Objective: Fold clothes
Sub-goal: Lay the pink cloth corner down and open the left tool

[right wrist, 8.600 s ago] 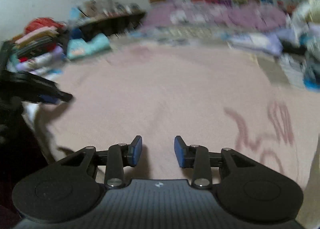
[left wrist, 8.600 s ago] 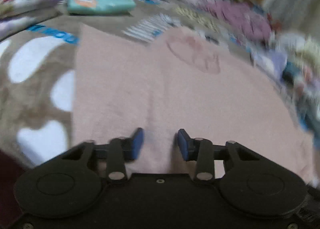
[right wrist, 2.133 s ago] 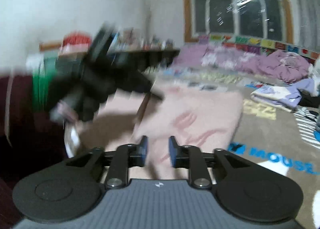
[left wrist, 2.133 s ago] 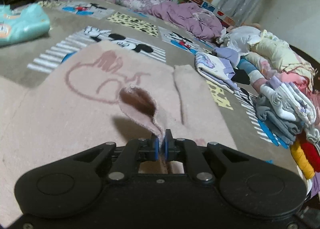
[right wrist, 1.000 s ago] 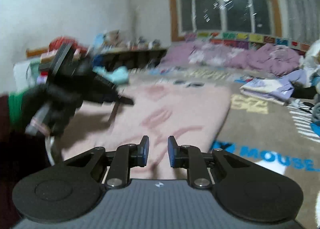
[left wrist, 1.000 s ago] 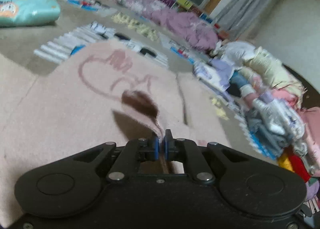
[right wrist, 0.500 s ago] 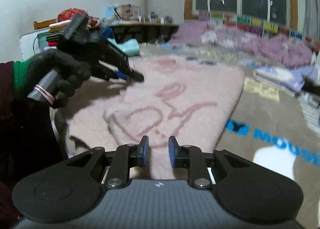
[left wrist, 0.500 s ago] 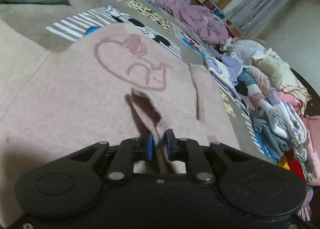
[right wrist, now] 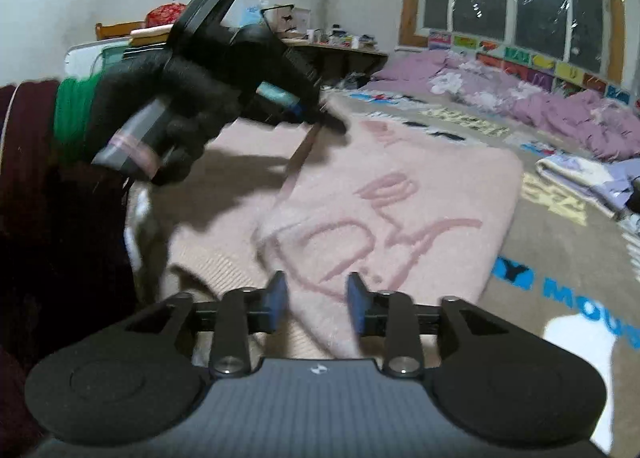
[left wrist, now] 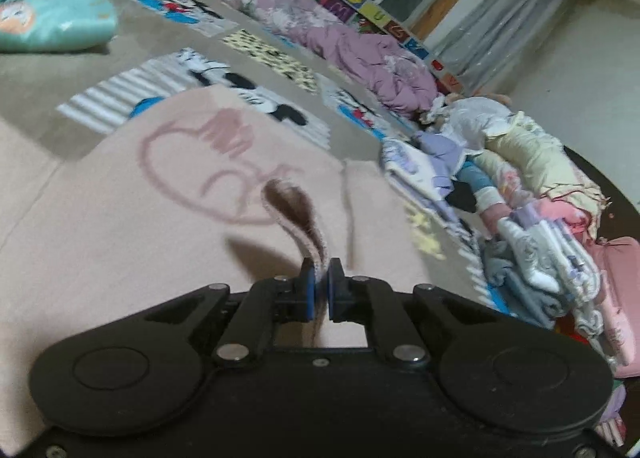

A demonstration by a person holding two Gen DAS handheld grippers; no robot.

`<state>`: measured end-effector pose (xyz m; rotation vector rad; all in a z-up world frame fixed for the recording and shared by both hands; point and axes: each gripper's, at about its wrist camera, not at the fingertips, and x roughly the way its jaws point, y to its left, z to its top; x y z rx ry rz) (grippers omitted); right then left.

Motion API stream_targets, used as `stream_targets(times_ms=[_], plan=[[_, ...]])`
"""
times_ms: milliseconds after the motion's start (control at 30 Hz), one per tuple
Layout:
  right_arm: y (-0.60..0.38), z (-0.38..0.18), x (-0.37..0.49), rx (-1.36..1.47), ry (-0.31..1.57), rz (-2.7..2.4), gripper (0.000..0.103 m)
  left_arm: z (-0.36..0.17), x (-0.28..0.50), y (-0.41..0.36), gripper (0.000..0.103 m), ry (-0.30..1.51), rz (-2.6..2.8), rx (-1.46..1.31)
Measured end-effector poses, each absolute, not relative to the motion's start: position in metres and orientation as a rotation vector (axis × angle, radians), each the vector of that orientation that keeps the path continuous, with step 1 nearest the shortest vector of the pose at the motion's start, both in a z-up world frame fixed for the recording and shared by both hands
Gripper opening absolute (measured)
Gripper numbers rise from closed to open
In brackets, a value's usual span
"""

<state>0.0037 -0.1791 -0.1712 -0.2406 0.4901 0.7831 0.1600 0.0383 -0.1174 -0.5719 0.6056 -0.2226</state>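
A pale pink fleece garment (left wrist: 132, 194) with a darker pink outline drawing lies spread on the patterned rug; it also shows in the right wrist view (right wrist: 404, 214). My left gripper (left wrist: 319, 282) is shut on a raised fold of its edge, the sleeve cuff (left wrist: 294, 214), and holds it above the cloth. In the right wrist view the left gripper (right wrist: 324, 118) hangs over the garment, held by a black-gloved hand. My right gripper (right wrist: 316, 304) is open and empty, just above the garment's near edge.
A teal folded garment (left wrist: 48, 18) lies at the far left. A purple bedding heap (left wrist: 340, 42) runs along the window wall. Piles of clothes (left wrist: 532, 210) line the right side. The cartoon rug (right wrist: 560, 270) lies bare to the right of the garment.
My left gripper closed again on the pink fold and lifted it higher. My right gripper opened wider and moved down toward the garment's near edge.
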Motion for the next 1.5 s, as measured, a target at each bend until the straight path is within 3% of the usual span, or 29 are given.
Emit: stream_targets(times_ms=[333, 800, 1000, 1133, 1300, 1500], plan=[[-0.185, -0.170, -0.005, -0.232, 0.516, 0.793, 0.038, -0.089, 0.200, -0.024, 0.003, 0.664, -0.290, -0.492], [-0.208, -0.168, -0.005, -0.143, 0.540, 0.811, 0.038, -0.119, 0.236, -0.097, 0.004, 0.757, -0.247, -0.283], [-0.210, -0.169, -0.004, -0.138, 0.547, 0.822, 0.038, -0.124, 0.244, -0.108, 0.004, 0.770, -0.247, -0.271], [-0.212, -0.168, -0.004, -0.133, 0.556, 0.827, 0.038, -0.128, 0.252, -0.108, 0.017, 0.765, -0.331, -0.316], [-0.233, -0.159, -0.009, -0.076, 0.538, 0.821, 0.036, -0.109, 0.244, -0.081, 0.019, 0.696, -0.411, -0.362], [-0.243, -0.146, -0.011, -0.034, 0.444, 0.791, 0.036, -0.106, 0.229, -0.075, 0.019, 0.677, -0.391, -0.076]])
